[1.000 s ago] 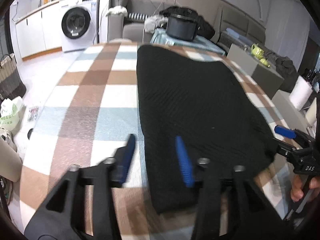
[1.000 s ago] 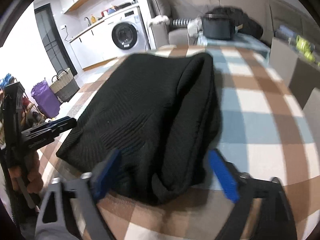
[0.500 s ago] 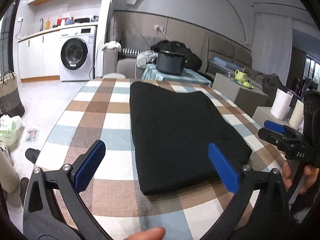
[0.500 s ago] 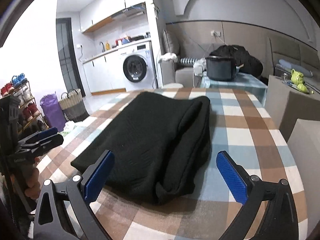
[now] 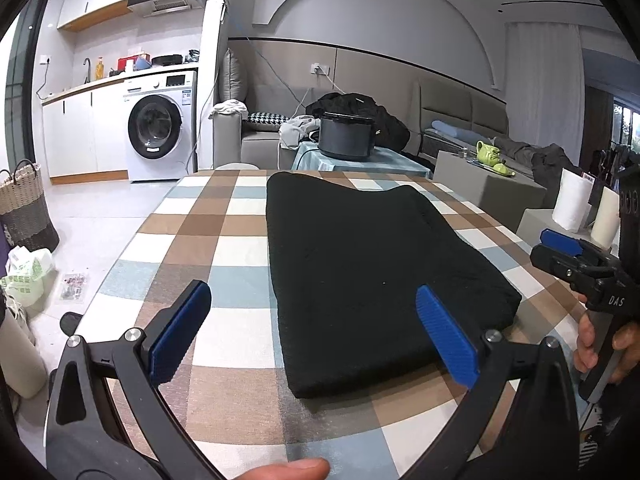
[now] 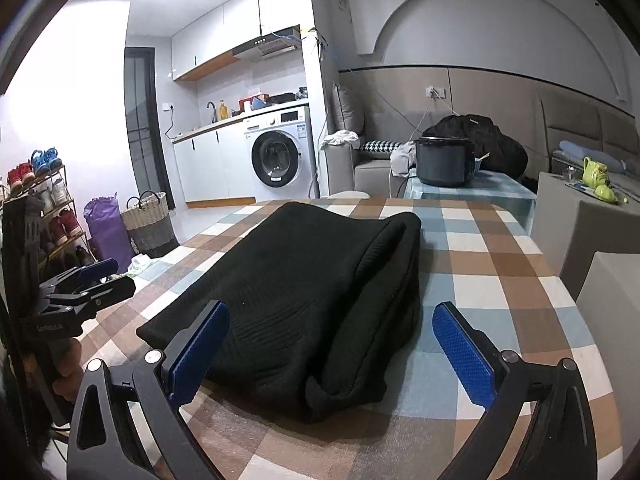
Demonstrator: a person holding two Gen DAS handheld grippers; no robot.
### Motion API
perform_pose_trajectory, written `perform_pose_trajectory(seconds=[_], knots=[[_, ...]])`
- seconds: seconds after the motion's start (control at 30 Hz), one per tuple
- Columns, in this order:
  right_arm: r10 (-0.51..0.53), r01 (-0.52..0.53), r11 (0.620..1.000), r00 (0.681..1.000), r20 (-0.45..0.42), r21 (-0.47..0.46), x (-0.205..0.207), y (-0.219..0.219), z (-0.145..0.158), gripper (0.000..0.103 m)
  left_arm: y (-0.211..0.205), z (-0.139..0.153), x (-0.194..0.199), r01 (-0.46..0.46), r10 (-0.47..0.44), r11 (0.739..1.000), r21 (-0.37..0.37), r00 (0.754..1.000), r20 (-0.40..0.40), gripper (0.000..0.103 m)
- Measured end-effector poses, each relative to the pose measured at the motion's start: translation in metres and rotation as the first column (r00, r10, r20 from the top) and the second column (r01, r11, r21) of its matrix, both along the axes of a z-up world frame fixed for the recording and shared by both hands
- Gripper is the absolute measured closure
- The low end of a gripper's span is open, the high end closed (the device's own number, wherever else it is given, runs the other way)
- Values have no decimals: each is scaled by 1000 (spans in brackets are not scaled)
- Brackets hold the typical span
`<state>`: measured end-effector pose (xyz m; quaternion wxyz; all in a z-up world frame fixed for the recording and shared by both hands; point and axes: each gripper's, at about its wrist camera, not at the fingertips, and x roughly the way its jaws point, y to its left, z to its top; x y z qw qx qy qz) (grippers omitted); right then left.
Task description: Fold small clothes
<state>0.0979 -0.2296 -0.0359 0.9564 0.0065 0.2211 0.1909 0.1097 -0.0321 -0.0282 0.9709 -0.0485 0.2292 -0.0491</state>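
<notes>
On checkered table (image 5: 224, 240): folded black garment (image 5: 372, 264); left gripper (image 5: 316, 332), right gripper (image 6: 332, 344) both wide, empty

The garment (image 5: 372, 272) is black knit cloth, matt, with a fine ribbed texture. The tablecloth (image 5: 224, 248) looks like woven cloth in a check, faintly sheened near the front. Both grippers, left (image 5: 316, 332) and right (image 6: 332, 344), have matt black plastic arms, bright metal rivets and blue pads (image 5: 446, 334) with a rough ridged surface. The washer (image 5: 160, 124) is glossy white; the pot (image 5: 346, 136) dark and smooth; the basket (image 5: 24, 204) woven wicker.
</notes>
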Motion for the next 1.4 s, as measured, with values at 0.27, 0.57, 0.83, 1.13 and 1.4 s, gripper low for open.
perform_pose_trajectory(seconds=[0.27,0.57,0.83,1.13,1.4], knots=[[16,-16,1000,999,31,-5,-5,1,2,0,-2,-3,4,24,-24,1000,3,1000,-11,1],[17,-17,1000,999,38,21,-6,-3,2,0,-2,-5,4,16,-16,1000,0,1000,-21,1],[15,-16,999,999,37,27,-6,-4,2,0,-1,-9,5,22,-23,1000,-14,999,-40,1],[15,-16,999,999,36,28,-6,-4,2,0,1,-10,6,21,-21,1000,-16,999,-42,1],[15,-16,1000,999,37,27,-6,-4,2,0,1,-10,6,20,-21,1000,-17,999,-42,1]])
